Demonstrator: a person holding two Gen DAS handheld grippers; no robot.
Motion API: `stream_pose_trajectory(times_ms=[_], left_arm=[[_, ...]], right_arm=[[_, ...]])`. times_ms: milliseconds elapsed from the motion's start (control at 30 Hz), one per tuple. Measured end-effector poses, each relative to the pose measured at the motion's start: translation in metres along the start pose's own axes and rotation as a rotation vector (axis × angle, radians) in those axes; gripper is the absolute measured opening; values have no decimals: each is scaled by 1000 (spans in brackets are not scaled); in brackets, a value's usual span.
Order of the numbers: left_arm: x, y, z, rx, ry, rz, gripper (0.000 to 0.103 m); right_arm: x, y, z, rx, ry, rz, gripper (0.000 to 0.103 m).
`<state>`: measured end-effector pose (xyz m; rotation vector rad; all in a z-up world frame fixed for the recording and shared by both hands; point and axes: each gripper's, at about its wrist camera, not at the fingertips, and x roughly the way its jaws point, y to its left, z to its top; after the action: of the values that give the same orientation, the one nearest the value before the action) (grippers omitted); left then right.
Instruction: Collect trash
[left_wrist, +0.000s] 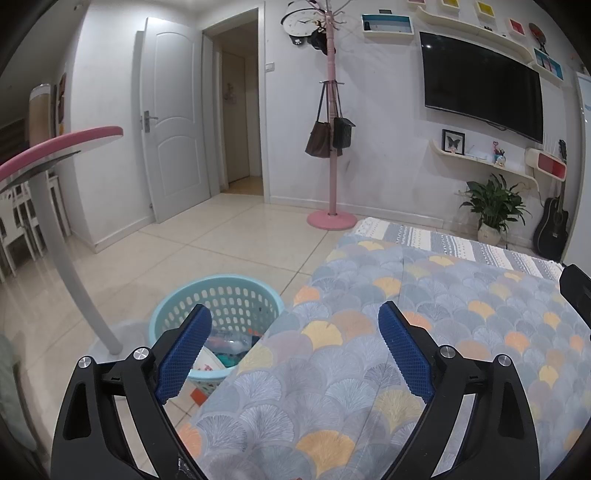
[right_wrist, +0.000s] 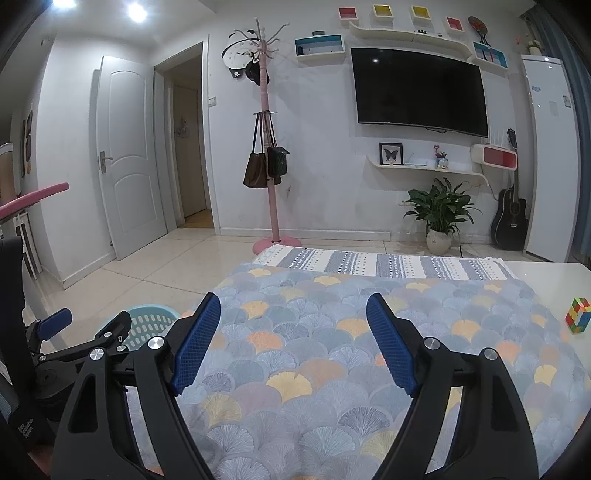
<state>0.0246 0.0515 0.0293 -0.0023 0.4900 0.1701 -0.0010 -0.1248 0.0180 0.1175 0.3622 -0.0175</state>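
Note:
A light blue perforated basket (left_wrist: 218, 306) stands on the tiled floor just left of the table, with several wrappers and scraps (left_wrist: 229, 343) inside it. My left gripper (left_wrist: 295, 314) is open and empty, its left finger over the basket and its right finger over the patterned tablecloth (left_wrist: 424, 314). My right gripper (right_wrist: 293, 301) is also open, with nothing between its blue pads, above the same cloth (right_wrist: 314, 332). The right wrist view also shows the left gripper (right_wrist: 98, 314) at the far left, in front of the basket (right_wrist: 147, 321). No loose trash shows on the cloth.
A coloured puzzle cube (right_wrist: 578, 315) sits near the table's right edge. A small red scrap (left_wrist: 199, 395) lies on the floor by the basket. A pink-topped round table (left_wrist: 66, 144) stands to the left, and a pink coat stand (left_wrist: 332, 218) and a potted plant (right_wrist: 439, 214) stand by the far wall.

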Motion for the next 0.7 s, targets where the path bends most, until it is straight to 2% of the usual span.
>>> stream_pose_trajectory(times_ms=[700], left_arm=[[1,-1,0,5,1,-1,90]], right_arm=[[3,2,-2,-8,10,3,77]])
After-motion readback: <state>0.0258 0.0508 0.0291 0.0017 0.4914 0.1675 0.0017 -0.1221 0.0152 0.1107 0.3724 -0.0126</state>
